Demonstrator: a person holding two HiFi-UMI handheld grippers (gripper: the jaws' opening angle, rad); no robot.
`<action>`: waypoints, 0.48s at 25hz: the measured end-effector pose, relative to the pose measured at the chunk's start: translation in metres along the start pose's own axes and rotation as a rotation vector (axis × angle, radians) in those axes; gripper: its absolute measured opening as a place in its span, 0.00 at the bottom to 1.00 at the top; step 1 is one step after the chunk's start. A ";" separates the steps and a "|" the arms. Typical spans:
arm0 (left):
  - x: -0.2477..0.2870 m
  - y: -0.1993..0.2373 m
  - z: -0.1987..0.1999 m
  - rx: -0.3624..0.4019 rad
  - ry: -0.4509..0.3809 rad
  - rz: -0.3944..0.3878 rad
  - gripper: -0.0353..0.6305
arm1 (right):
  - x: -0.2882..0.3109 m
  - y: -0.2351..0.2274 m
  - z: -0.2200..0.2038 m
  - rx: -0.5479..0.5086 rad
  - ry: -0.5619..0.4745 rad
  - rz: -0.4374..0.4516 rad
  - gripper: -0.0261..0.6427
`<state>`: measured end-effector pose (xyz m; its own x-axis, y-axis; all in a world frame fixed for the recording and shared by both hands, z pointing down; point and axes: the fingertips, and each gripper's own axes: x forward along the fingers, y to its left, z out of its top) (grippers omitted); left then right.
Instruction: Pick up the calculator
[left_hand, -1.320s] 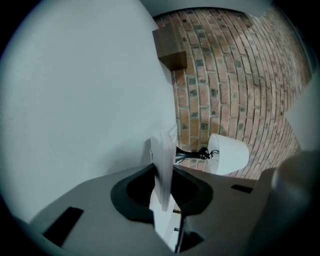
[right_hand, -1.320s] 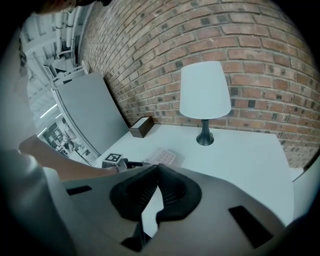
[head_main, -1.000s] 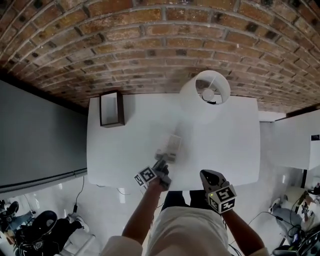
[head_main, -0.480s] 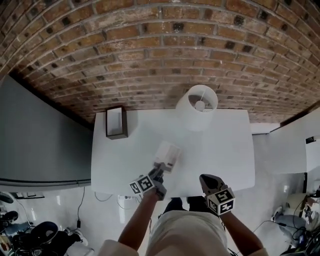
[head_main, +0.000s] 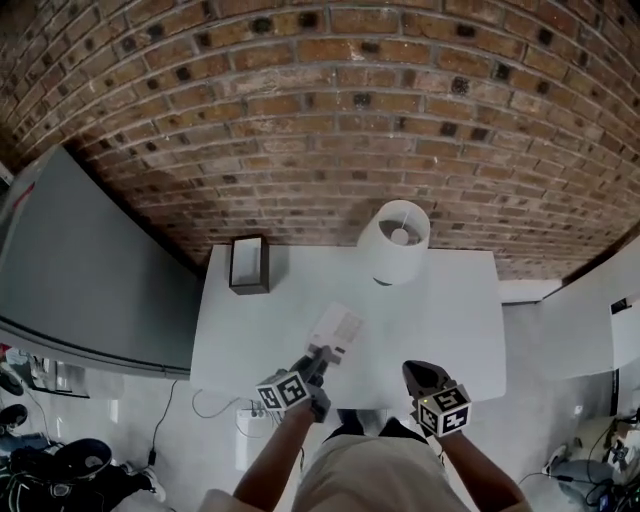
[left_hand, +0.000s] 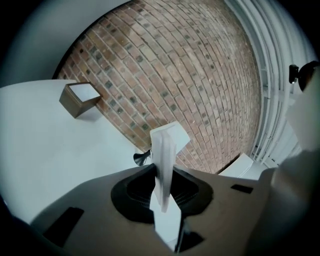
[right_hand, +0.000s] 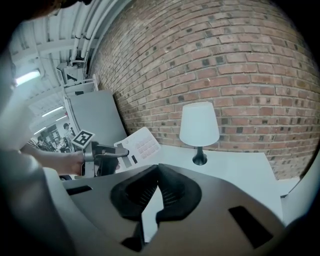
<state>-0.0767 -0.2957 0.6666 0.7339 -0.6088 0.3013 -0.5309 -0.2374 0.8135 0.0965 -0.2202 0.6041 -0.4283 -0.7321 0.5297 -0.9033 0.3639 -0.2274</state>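
Holding calc (head_main: 335, 328) over white table (head_main: 445, 300), brick wall (head_main: 320, 120)

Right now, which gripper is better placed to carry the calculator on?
Left. The left gripper clamps the calculator by its edge, clear of the table. The right gripper is shut and empty beside it.

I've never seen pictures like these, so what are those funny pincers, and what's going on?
A person holds a pincer tool in each hand. One picture comes from a camera on the person's head, looking down. The other two come from cameras riding on each pincer. On the white table stand a lamp and a small brown box. The left gripper pinches a white calculator by its edge, up off the table. The right gripper is shut and holds nothing.
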 end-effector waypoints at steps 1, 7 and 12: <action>-0.005 -0.006 0.001 0.018 -0.012 0.007 0.18 | -0.003 0.000 0.002 0.000 -0.007 0.011 0.06; -0.031 -0.040 -0.002 0.121 -0.099 0.071 0.18 | -0.024 -0.001 0.004 -0.014 -0.031 0.077 0.06; -0.053 -0.066 -0.018 0.151 -0.182 0.121 0.18 | -0.052 -0.003 0.002 -0.038 -0.058 0.128 0.06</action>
<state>-0.0729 -0.2348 0.6060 0.5801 -0.7624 0.2868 -0.6775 -0.2563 0.6894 0.1213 -0.1844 0.5751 -0.5417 -0.7103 0.4496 -0.8400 0.4769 -0.2587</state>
